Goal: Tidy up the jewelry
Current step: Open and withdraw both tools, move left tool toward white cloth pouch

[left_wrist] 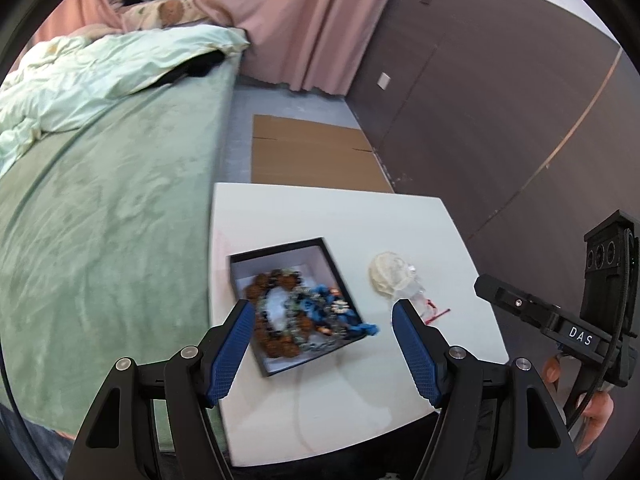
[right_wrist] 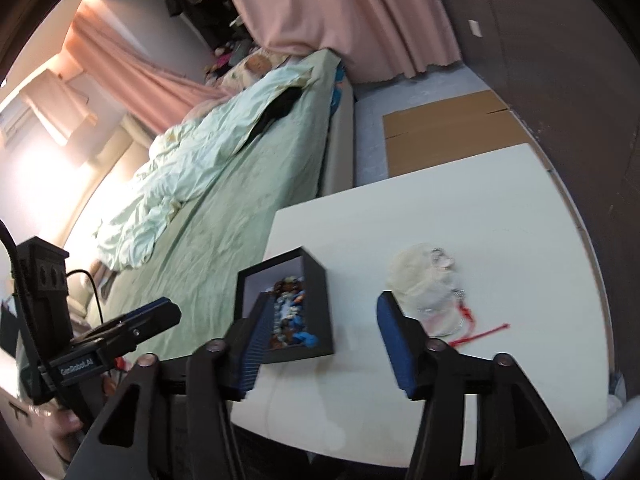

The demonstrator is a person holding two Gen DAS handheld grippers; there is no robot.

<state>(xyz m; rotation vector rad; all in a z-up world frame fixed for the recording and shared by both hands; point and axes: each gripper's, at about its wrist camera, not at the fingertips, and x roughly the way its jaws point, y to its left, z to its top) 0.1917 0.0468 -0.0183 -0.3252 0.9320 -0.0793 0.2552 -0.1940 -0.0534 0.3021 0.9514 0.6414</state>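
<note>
L gripper [left_wrist: 324, 316] and R gripper [right_wrist: 320, 312] both hover w/ jaws wide apart, holding nothing. Black box [left_wrist: 294, 304] of beaded jewelry [left_wrist: 280, 312] sits on white table [left_wrist: 340, 216]. Clear pouches [left_wrist: 394, 278] w/ red string lie just beside it.
</note>
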